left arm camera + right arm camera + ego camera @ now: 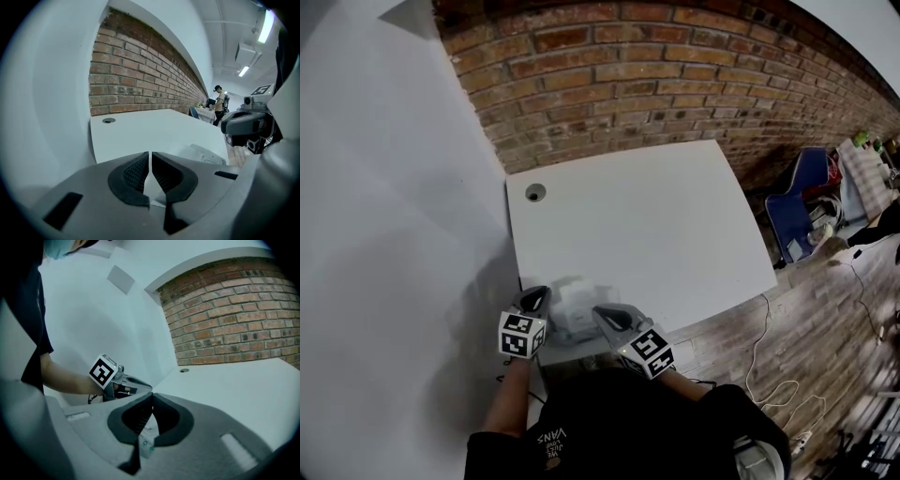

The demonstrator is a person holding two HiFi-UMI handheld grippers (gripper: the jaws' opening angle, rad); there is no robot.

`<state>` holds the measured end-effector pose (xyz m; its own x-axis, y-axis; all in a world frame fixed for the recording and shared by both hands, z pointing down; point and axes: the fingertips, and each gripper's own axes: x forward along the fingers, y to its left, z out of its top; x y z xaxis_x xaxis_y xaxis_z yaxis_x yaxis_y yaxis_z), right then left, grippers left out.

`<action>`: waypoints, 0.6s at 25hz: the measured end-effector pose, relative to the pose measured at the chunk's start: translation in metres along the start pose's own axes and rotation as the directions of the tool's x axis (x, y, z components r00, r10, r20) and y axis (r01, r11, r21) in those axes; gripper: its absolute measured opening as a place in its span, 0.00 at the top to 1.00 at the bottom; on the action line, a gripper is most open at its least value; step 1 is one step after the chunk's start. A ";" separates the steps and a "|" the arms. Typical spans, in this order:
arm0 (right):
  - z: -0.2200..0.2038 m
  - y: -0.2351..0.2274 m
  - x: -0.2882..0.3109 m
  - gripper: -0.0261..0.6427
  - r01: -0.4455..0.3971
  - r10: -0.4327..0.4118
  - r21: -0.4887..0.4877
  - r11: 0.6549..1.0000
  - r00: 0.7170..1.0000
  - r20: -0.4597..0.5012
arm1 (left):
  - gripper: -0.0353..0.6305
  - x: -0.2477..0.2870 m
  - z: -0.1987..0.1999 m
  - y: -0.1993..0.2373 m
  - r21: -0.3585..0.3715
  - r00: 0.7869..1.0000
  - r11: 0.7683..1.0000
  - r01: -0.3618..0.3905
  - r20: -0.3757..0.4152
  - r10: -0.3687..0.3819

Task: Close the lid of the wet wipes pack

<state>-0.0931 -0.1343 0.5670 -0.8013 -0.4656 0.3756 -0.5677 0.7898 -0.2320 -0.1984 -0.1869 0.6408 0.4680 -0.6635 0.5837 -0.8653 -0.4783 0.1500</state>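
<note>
Person stands at the near edge of a white table (656,225), a gripper in each hand, both working low and close to the body. Brick wall (628,75) runs behind the table. A round cable hole (534,192) sits near the table's far left corner.

Wet wipes pack (574,307) lies at the near edge of the table, between the two grippers. It is pale and blurred from the head view, so I cannot make out how the lid sits.

Left gripper (534,300) is at the pack's left side, tip down toward the table. Its own view shows the jaws drawn together, with only a thin slit between the dark pads (133,176). Something white shows through the slit, and I cannot tell whether it is pinched or just lies behind. The pack appears just to the right of those jaws in that view.

Right gripper (606,317) is at the pack's right side, angled in over it. Its jaws are clenched, tips meeting. Below the tips a white surface with small green dots (145,444) shows through the gap, close under the jaws.

The two grippers are near each other but not touching.

Off to the right stands a blue chair (802,197) on the wooden floor (825,337), and pale cables (759,361) trail across it.
</note>
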 end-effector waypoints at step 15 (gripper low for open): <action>-0.020 0.005 0.013 0.96 -0.030 0.028 -0.026 0.999 0.997 -0.073 | 0.92 0.030 -0.015 0.006 0.130 0.982 0.985 0.112 -0.168 -0.089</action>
<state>-0.1026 -0.1285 0.5882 -0.8013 -0.4128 0.4330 -0.5381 0.8137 -0.2201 -0.1925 -0.2016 0.6710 0.5064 -0.5123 0.6936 -0.7770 -0.6199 0.1094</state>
